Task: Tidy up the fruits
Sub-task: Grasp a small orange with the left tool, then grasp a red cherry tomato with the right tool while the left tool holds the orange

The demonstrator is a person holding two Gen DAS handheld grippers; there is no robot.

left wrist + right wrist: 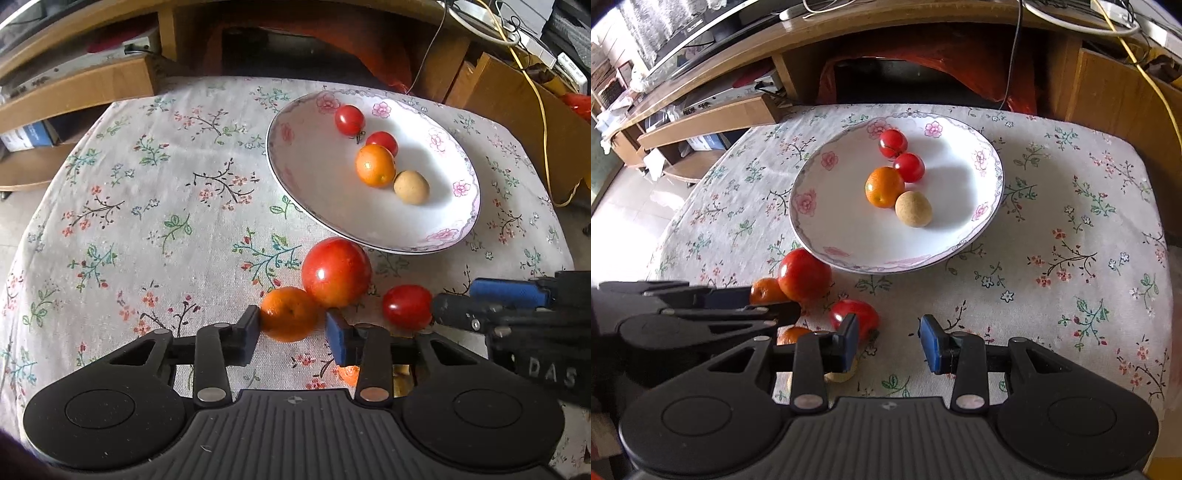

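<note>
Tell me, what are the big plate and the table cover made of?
The plate looks like glazed ceramic: white, glossy, with painted pink flowers on its rim. The table cover looks like woven cloth, maybe linen or cotton: matte, slightly coarse, printed with small flowers and twigs.

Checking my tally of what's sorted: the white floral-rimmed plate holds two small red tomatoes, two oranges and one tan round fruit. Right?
Not quite: the white floral-rimmed plate holds one small orange, not two. The two small red tomatoes and the tan round fruit are right. The right wrist view shows it; another orange sits on the cloth between the left gripper's fingers.
</note>
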